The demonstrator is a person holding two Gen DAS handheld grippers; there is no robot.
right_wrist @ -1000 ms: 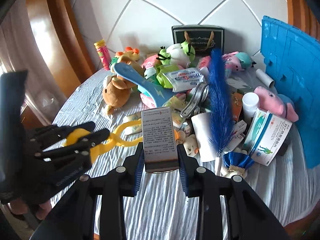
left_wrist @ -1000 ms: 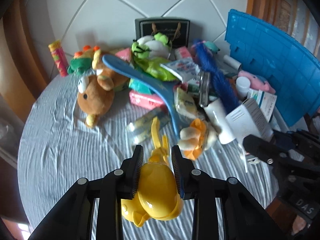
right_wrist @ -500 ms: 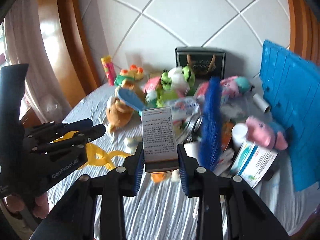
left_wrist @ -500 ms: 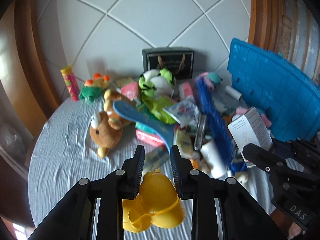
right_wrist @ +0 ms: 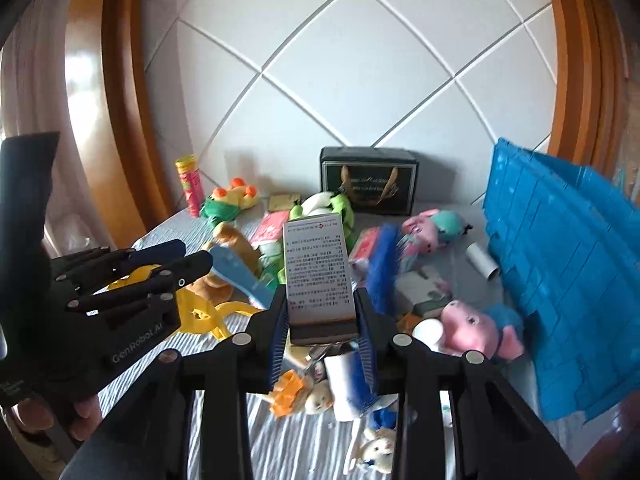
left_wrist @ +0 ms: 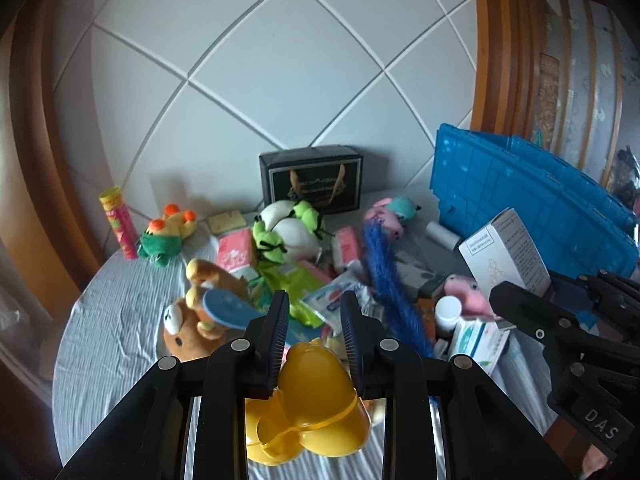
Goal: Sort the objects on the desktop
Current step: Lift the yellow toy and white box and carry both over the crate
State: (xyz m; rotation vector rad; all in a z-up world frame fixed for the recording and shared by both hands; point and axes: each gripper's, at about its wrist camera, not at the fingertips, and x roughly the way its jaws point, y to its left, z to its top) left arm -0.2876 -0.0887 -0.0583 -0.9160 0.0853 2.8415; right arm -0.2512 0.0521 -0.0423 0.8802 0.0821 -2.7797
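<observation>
My left gripper (left_wrist: 313, 322) is shut on a yellow plastic toy (left_wrist: 314, 404) and holds it clear of the table; the same yellow toy (right_wrist: 200, 312) hangs below the left gripper (right_wrist: 176, 264) in the right wrist view. My right gripper (right_wrist: 322, 322) is shut on an upright white medicine box (right_wrist: 318, 270) printed with small text. That white box (left_wrist: 506, 256) also shows at the right of the left wrist view, in the right gripper (left_wrist: 520, 304). Both grippers are raised above a heap of plush toys and packets.
A round table with a grey cloth (left_wrist: 116, 320) carries a brown plush (left_wrist: 192, 324), a blue feather duster (left_wrist: 390, 280), a pink pig plush (right_wrist: 476, 328) and a pink tube (left_wrist: 118, 222). A blue crate (right_wrist: 560, 280) stands at the right, a black gift box (left_wrist: 312, 182) against the wall.
Both grippers have risen from near the tabletop with their objects still gripped; the views tilted up, so the pile looks lower and smaller and more wall shows.
</observation>
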